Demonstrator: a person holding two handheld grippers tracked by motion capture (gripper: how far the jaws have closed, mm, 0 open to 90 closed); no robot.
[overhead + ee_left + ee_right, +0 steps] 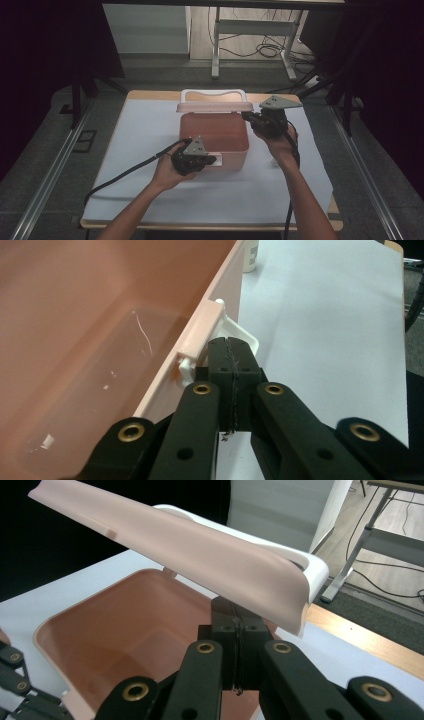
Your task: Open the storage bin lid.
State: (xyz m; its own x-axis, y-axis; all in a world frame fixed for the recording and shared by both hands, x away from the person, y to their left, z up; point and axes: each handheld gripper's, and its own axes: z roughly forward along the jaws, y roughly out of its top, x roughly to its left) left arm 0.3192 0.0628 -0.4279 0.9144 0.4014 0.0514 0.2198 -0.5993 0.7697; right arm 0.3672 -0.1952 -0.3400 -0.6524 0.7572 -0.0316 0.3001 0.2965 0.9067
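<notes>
Pink box (214,132) at the middle of the white-covered tabletop (140,175), open, interior bare as far as can be told. Left of the box's near wall: left tongs (212,160), clenched shut on themselves, tips just beside the white front latch (240,335), seemingly steadying the near edge; contact not certain. Above the box, toward its far side: lid (200,550), pink with a white handle (212,93), tilted up off the rim, hinged at the back. Right of the box, at the far right corner: right tongs (234,630), also clenched with nothing between them, tips tucked under the lid's raised edge, apparently propping it rather than gripping it. Further right of the box on the tabletop: small white object (274,161), partly hidden by the right hand, too small to identify.

Step in hand, by judgement: opening the box, lid partway up. Next move: push the lid edge farther up and back past upright so it rests open unaided, while keeping the near wall pinned so the box neither slides nor tips. Risk of the lid slipping off the closed tips and dropping shut.
</notes>
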